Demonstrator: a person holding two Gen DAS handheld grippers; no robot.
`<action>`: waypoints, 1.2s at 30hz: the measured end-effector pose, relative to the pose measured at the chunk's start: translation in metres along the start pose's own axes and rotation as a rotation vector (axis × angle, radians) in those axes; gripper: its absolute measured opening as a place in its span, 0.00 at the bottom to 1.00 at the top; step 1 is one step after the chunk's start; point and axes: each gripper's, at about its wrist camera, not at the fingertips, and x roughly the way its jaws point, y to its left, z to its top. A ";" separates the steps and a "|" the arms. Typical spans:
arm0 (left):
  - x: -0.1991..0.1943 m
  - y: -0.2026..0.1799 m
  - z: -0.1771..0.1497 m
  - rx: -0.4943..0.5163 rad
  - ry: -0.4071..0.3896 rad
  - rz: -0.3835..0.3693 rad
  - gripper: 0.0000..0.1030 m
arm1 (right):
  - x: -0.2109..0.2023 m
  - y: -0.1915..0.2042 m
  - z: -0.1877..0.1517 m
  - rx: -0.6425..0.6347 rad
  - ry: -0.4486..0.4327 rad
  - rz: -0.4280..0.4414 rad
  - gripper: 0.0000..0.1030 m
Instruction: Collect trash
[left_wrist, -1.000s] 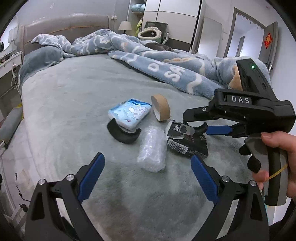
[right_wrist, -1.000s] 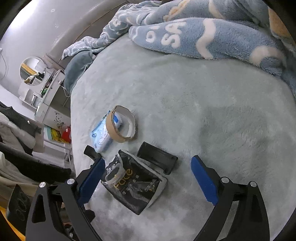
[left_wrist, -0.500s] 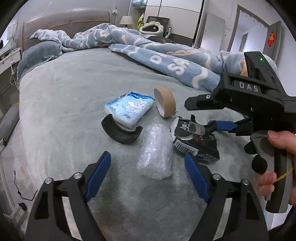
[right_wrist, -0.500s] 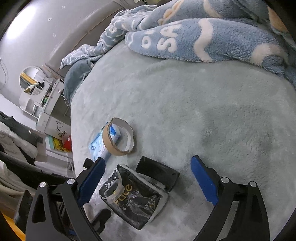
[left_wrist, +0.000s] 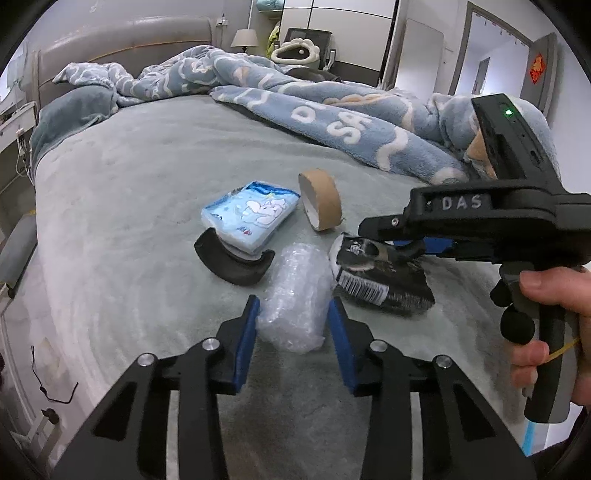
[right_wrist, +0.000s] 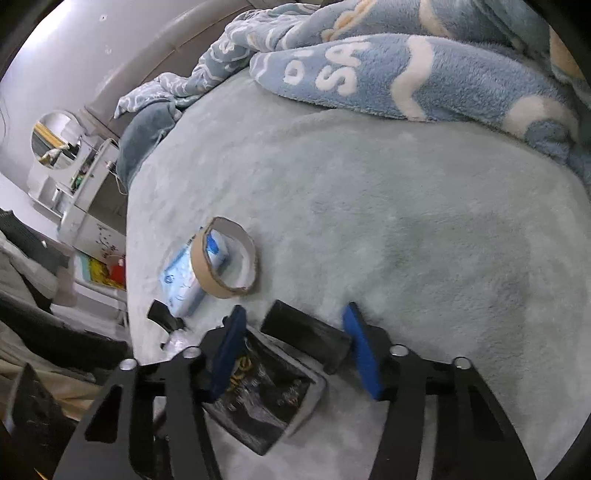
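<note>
On the grey-green bed lie a clear bubble-wrap roll (left_wrist: 295, 295), a black wrapper (left_wrist: 384, 284), a cardboard tape core (left_wrist: 321, 199), a blue tissue pack (left_wrist: 251, 214) and a curved black piece (left_wrist: 232, 262). My left gripper (left_wrist: 291, 317) has its blue pads against both sides of the bubble-wrap roll. My right gripper (right_wrist: 295, 347) is partly closed around a black block (right_wrist: 306, 336) lying on the black wrapper (right_wrist: 266, 398); its left pad touches the wrapper. It also shows in the left wrist view (left_wrist: 413, 251) over the wrapper.
A rumpled blue blanket (left_wrist: 332, 118) covers the far side of the bed. The tape core (right_wrist: 225, 258) and tissue pack (right_wrist: 184, 280) lie just beyond my right gripper. A dresser with a round mirror (right_wrist: 55, 140) stands beyond the bed's edge.
My left gripper has moved forward and closed from wide open onto the bubble-wrap roll. My right gripper has lowered and narrowed around the black block on the wrapper.
</note>
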 end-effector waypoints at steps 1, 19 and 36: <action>-0.001 0.000 0.000 0.001 -0.001 -0.002 0.40 | 0.000 -0.001 0.000 0.001 0.000 -0.002 0.46; -0.035 0.015 -0.002 -0.050 -0.032 0.027 0.40 | -0.026 0.018 0.001 -0.051 -0.053 0.029 0.41; -0.068 0.062 -0.019 -0.112 -0.010 0.088 0.40 | -0.020 0.106 -0.033 -0.280 0.012 0.115 0.41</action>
